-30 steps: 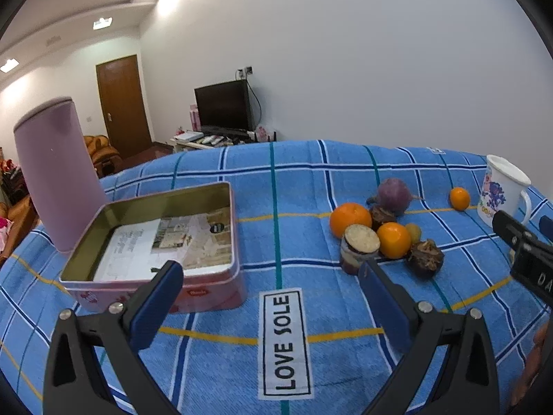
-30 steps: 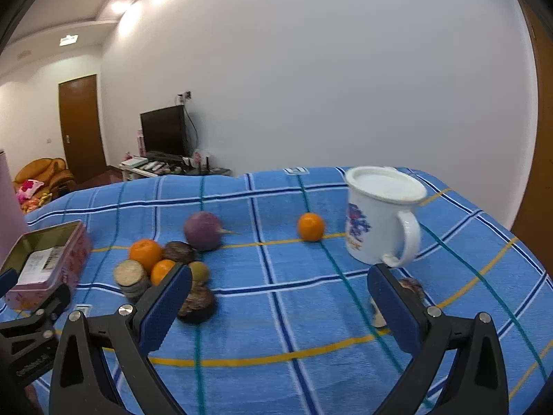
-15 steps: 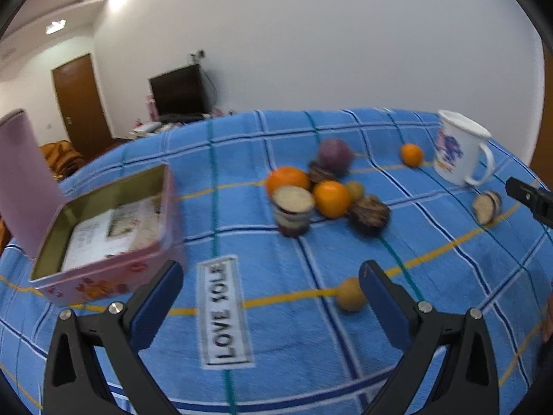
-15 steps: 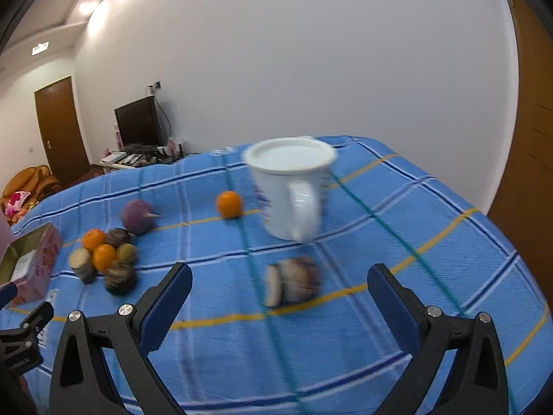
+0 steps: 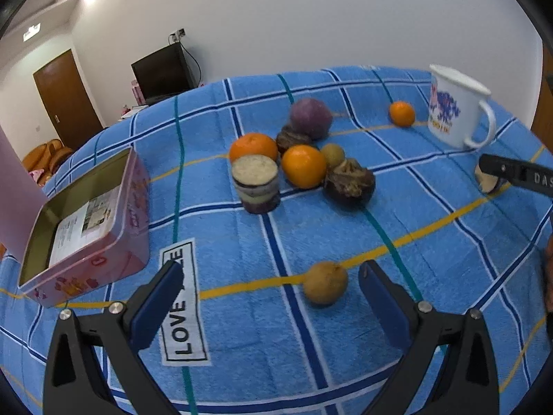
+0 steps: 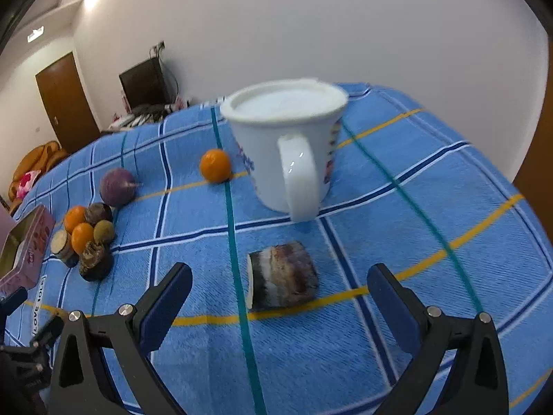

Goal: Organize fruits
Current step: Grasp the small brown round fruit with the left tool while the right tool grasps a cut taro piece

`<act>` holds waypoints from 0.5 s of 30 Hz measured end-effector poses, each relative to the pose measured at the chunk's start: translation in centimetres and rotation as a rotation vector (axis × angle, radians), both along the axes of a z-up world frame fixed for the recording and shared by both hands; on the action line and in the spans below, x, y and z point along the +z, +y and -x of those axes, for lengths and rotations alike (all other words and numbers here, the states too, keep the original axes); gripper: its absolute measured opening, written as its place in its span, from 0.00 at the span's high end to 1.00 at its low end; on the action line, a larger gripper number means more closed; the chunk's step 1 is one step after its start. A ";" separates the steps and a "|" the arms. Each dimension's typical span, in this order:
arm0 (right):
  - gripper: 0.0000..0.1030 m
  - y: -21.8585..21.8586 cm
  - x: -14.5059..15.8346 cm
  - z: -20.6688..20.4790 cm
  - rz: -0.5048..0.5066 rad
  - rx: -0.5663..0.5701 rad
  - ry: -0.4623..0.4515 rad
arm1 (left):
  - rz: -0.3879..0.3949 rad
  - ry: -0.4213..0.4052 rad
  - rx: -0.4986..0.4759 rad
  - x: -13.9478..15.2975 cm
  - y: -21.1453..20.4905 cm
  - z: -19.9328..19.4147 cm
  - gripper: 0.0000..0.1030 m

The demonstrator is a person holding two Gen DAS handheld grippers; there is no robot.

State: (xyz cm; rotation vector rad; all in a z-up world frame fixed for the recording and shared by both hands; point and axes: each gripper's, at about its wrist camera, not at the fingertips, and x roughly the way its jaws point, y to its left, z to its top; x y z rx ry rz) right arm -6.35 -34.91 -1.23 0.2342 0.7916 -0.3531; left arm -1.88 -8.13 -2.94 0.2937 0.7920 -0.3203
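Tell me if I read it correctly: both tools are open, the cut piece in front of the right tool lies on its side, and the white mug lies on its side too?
Not quite. The white mug stands upright, as the right wrist view shows. The rest holds: left tool and right tool are open, and the cut piece lies on its side.

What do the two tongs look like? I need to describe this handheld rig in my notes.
Both look alike. The left tongs and right tongs each have two matte black, triangular cut-out arms ending in flat dark blue pads, fixed with silver screws. In the left view, the other tongs' black arm carries white letters, "DAS", cut off at the edge. No cables or sleeves are visible.
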 end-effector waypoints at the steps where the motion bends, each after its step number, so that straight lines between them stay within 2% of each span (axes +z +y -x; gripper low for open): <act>1: 0.01 -0.1 -0.2 -0.4 -0.005 -0.001 0.011 | -0.013 0.000 0.001 -0.1 -0.3 0.0 0.02; 7: 0.02 -0.7 -1.4 -1.6 -0.035 0.004 0.056 | -0.067 0.020 -0.005 -0.7 -1.2 -0.1 0.12; 11: 0.13 -0.5 -2.0 -2.2 -0.024 0.012 0.083 | -0.059 0.021 -0.008 -0.7 -1.1 -0.1 0.21; 14: 0.20 -0.3 -2.1 -2.5 -0.006 0.025 0.089 | -0.047 0.025 -0.031 -0.7 -1.2 0.1 0.37; 15: 0.27 0.0 -2.1 -2.7 0.002 0.028 0.092 | -0.043 0.027 -0.041 -0.7 -1.3 0.1 0.46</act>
